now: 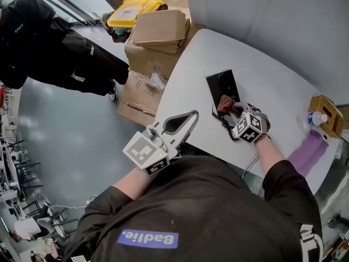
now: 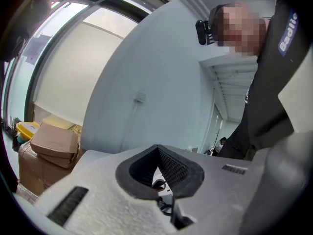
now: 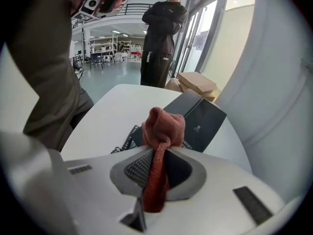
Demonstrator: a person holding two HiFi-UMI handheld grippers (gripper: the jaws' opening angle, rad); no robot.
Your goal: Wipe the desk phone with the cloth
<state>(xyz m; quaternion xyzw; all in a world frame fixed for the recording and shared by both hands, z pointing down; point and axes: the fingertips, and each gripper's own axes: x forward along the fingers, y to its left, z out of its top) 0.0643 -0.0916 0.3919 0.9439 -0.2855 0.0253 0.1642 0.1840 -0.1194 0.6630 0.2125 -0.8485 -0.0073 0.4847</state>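
Observation:
A black desk phone [image 1: 223, 84] lies on the white table [image 1: 272, 81], its coiled cord [image 1: 222, 125] trailing toward the near edge. My right gripper [image 1: 233, 110] is shut on a bunched reddish-brown cloth [image 1: 226, 103] that rests at the phone's near end. In the right gripper view the cloth [image 3: 159, 131] bulges out past the jaws of the right gripper [image 3: 155, 161], just above the phone [image 3: 201, 121]. My left gripper [image 1: 192, 117] hovers at the table's near-left edge, left of the phone, its jaws closed with nothing between them. The left gripper [image 2: 164, 173] looks over the table toward a pale wall.
Cardboard boxes [image 1: 158, 34] and a yellow bin [image 1: 133, 10] stand beyond the table's far-left side. A person in black [image 1: 54, 45] stands on the floor at left. On the right end are a water bottle [image 1: 316, 118], a wicker basket [image 1: 329, 112] and a purple cloth [image 1: 308, 152].

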